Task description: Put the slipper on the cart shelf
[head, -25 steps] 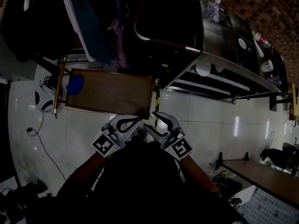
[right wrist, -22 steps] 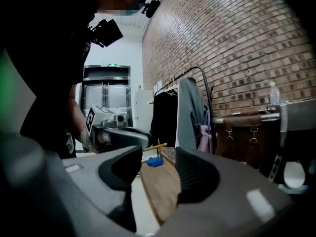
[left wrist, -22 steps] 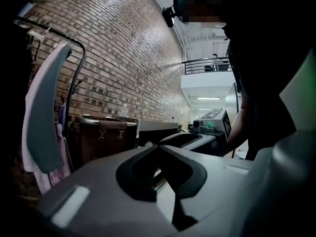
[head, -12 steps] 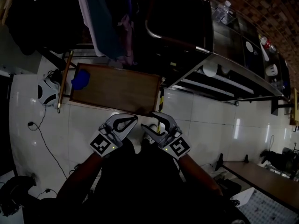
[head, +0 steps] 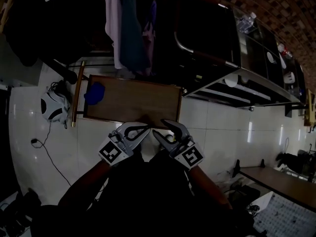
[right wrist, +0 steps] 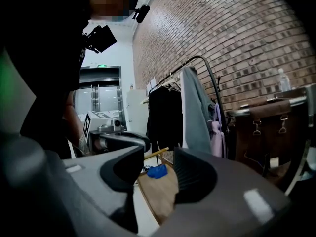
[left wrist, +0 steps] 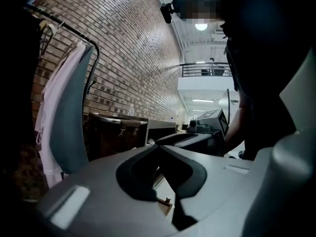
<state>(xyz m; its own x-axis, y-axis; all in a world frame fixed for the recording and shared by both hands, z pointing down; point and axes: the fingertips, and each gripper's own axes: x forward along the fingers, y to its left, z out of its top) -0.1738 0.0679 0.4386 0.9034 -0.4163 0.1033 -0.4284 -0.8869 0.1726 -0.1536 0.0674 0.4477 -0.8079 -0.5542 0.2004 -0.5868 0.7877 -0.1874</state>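
A blue slipper [head: 94, 93] lies at the left end of a low brown wooden platform [head: 138, 102] on the white floor. Both grippers are held close to the body, just short of the platform's near edge and well right of the slipper. The left gripper [head: 145, 129] is shut with its tips together and nothing in them. The right gripper [head: 160, 127] has a gap between its jaws, which are closing on nothing. The right gripper view shows the slipper [right wrist: 157, 171] far off through that gap. The steel cart [head: 247, 85] with its shelves stands at the right.
A dark brown bag [head: 202, 28] sits on top of the cart. Garments [head: 128, 19] hang on a rack behind the platform. A wooden pole [head: 76, 95] and a black-and-white ball [head: 52, 107] lie left of the platform. A cable [head: 47, 152] runs across the floor.
The platform and slipper have slid rightward in the head view and now lie closer to the grippers. Both grippers stay side by side near the body.
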